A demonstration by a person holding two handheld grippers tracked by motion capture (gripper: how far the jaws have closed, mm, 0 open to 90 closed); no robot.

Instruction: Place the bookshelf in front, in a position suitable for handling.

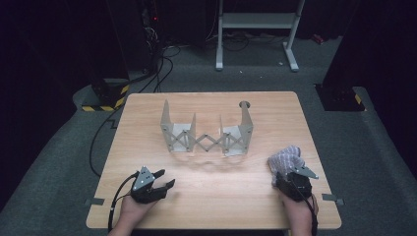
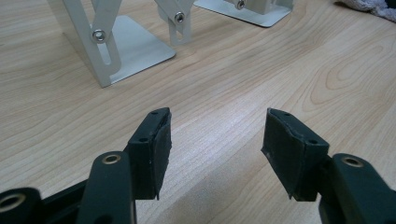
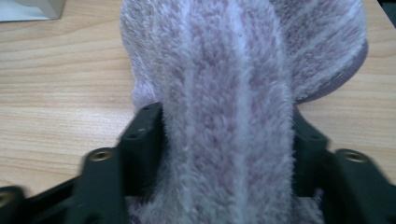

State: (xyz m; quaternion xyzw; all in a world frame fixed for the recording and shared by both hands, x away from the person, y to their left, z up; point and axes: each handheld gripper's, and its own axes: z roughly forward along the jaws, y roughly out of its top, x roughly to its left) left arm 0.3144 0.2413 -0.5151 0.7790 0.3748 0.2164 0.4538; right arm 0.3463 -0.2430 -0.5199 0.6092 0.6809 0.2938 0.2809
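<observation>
While left tool point(image 1: 156, 183) rests on tabletop point(image 1: 211, 206) near front-left corner, jaws apart, nothing between them, right tool point(image 1: 289, 173) sits near front-right edge, jaws clamped on fluffy pale-purple towel point(image 1: 285, 157). Towel bunched on tabletop, thick fold point(image 3: 229, 140) running up between black jaws in right gripper view, pads pressing both its sides. Metal folding rack point(image 1: 206, 132) stands upright mid-tabletop, well apart from both tools.

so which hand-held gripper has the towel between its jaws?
The right hand-held gripper: its jaws flank a fold of the fluffy lilac towel. The left hand-held gripper sits open over bare table, nothing between its jaws.
</observation>
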